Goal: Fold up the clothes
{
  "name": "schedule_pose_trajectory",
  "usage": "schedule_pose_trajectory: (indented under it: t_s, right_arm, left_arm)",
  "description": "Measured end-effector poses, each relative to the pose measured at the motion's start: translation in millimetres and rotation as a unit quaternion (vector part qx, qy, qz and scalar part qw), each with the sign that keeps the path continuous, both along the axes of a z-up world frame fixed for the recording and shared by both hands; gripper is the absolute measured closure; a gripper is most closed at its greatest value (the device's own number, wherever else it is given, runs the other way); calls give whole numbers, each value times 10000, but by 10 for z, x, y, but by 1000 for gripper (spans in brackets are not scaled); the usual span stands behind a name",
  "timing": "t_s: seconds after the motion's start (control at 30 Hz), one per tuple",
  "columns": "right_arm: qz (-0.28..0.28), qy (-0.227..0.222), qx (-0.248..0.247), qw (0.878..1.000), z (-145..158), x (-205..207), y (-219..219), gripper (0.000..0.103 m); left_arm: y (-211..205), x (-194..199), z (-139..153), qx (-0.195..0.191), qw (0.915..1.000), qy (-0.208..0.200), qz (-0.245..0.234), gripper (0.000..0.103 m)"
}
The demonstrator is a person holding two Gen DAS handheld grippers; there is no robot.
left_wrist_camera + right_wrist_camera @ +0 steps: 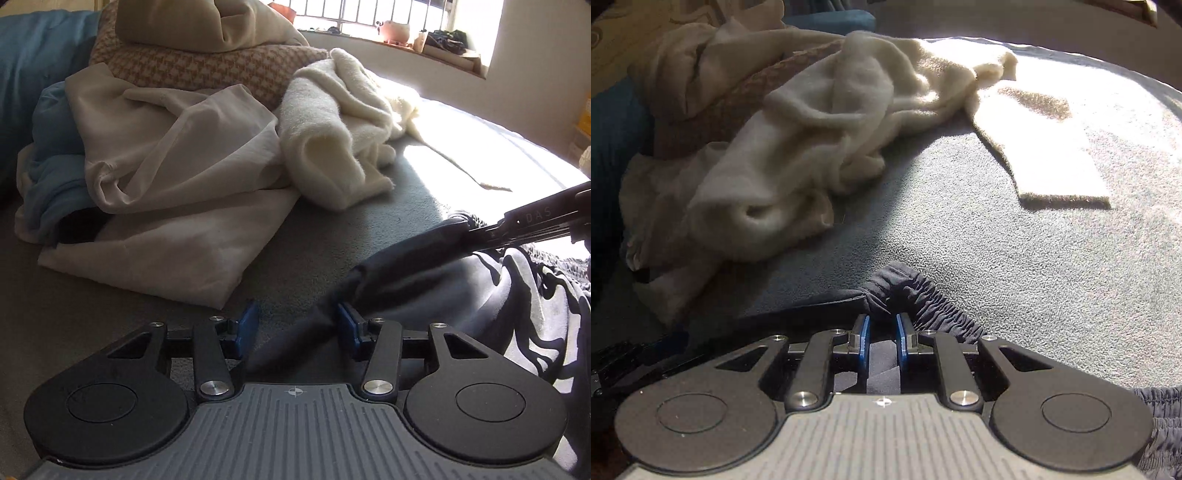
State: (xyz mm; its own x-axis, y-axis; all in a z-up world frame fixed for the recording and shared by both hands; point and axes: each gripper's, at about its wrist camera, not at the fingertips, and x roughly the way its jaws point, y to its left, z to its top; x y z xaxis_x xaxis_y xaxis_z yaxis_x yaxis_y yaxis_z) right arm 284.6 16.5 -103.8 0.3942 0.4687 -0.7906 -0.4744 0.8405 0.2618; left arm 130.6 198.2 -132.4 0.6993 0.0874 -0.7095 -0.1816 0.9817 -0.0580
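Right wrist view: your right gripper [882,341] had nipped the gathered waistband of the dark garment [916,295].

Its blue pads stood close, cloth bunched between them, so you held that edge low over the grey bed cover [1015,266]. Your left gripper [297,326] stood wide apart with nothing clamped; a dark fold merely brushed the inner side of one pad [347,325]. The garment stretched from there up to the right gripper [517,225] and lay rumpled beside it. I judged a fold or a spreading of this piece to be in hand; which, I could not tell. Next, your left would need its own hold on the cloth. The cream fleece [820,122] and pale sheet [166,155] lay heaped well beyond.
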Motion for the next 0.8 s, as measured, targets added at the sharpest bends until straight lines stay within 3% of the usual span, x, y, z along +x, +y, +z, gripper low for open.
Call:
schedule_pose_trajectory:
  t_s: [0.17,0.37,0.53,0.73,0.8]
  right_arm:
    - [-257,97,402,9988,-57,38,-79,87]
    - [-609,835,1087,9887,124,169,-359,84]
    - [-619,649,1300,9874,515,32,-711,81]
    - [-804,498,1650,9817,971,-286,-1305,81]
    - [-853,465,1684,9809,1134,-433,-1500,81]
  left_arm:
    - [-55,-10,1,235,9997,16,-55,54]
    - [-84,-19,69,292,9995,62,51,50]
    - [-193,-75,217,466,9989,-8,46,49]
    - [-434,-253,546,915,9945,-505,-50,31]
    - [-543,-335,685,900,9937,-617,-252,27]
